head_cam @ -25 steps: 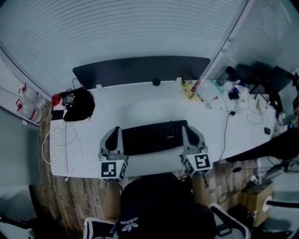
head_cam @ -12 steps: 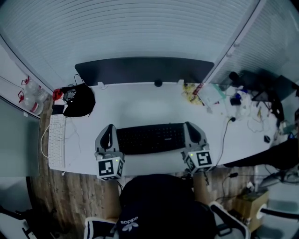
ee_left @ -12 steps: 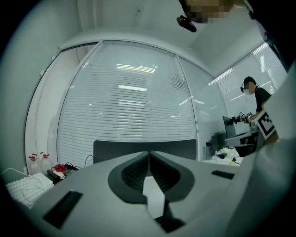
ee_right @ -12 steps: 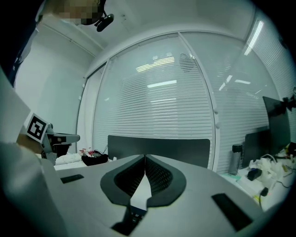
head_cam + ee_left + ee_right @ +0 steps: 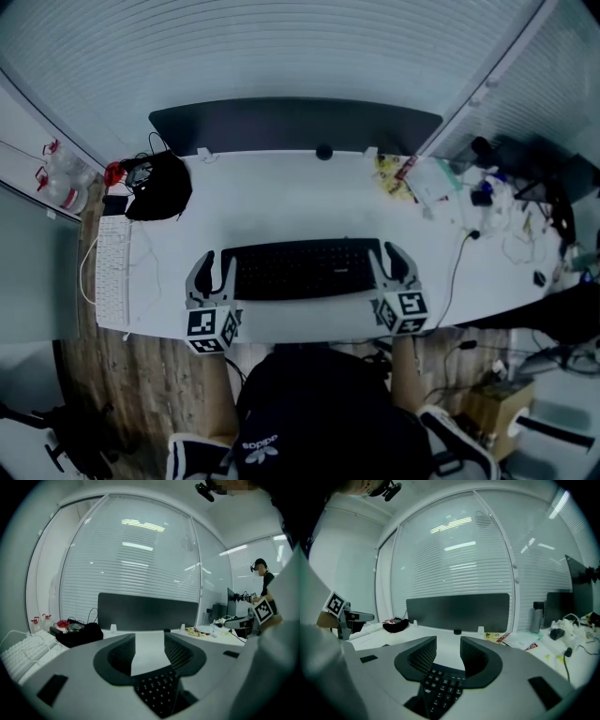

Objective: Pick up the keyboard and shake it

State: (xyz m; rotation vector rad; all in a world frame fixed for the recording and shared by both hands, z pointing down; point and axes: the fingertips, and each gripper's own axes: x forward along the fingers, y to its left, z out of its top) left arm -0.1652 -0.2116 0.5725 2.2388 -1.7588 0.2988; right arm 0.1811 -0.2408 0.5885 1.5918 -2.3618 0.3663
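Observation:
The black keyboard point(image 5: 300, 269) lies flat on the white desk point(image 5: 281, 202), in front of the person. My left gripper point(image 5: 214, 258) is at its left end and my right gripper point(image 5: 394, 251) at its right end. Both sets of jaws have just been opening and now stand apart. In the left gripper view the keys point(image 5: 157, 691) show low between the left gripper's point(image 5: 149, 641) spread jaws, with bare desk in the gap. The right gripper view shows the same: keys point(image 5: 440, 686) low between the right gripper's point(image 5: 448, 641) jaws. No pad presses on the keyboard.
A dark partition panel point(image 5: 295, 124) runs along the desk's far edge. A black bag point(image 5: 157, 197) sits at the back left, a white keyboard point(image 5: 114, 281) at the left edge. Papers and clutter point(image 5: 412, 178) and a cable point(image 5: 459, 262) lie on the right.
Both grippers came down with the keyboard, which was tilted and held at its ends and now lies level on the desk. Both pairs of jaws have spread apart.

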